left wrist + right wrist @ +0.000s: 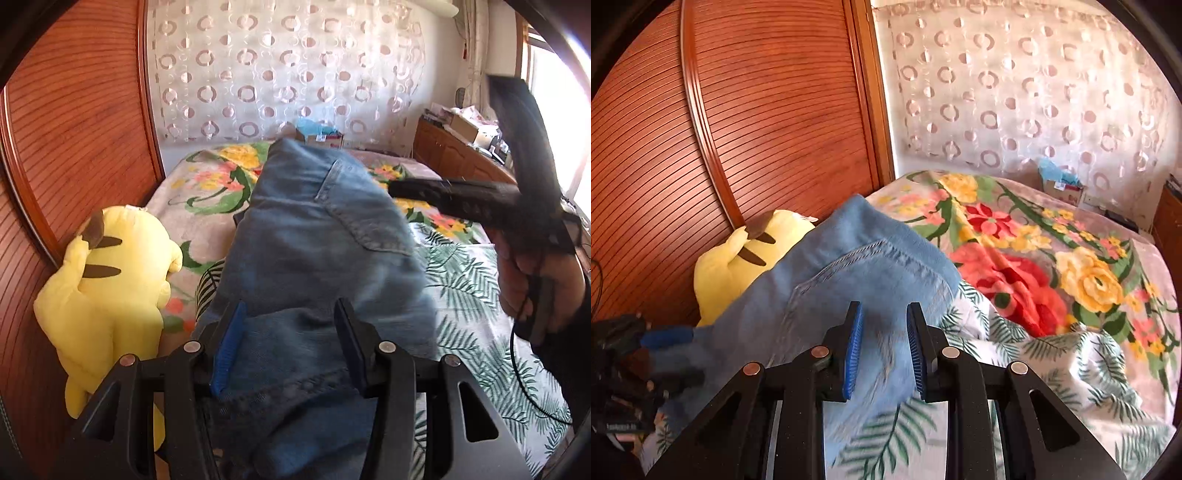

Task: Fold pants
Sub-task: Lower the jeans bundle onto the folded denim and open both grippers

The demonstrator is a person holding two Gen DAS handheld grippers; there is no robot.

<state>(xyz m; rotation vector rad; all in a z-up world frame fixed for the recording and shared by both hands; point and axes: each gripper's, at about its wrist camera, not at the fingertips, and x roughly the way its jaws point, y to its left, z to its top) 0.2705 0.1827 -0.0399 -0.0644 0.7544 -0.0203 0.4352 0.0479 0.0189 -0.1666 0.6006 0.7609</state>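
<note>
Right now my left gripper [291, 345] stands half-wide with the jeans [317, 236] bunched between its pads; whether they press, I cannot tell. My right gripper [884, 350] is narrow, denim edge between its blue pads [854, 350], contact unclear there too. The jeans hang over the bed [1052, 273], waistband toward twelve o'clock. If either hold is loose, the heavy cloth could slide out mid-fold. At ten o'clock the yellow plush toy [110, 288] crowds the fold, against the wooden headboard [74, 129].
</note>
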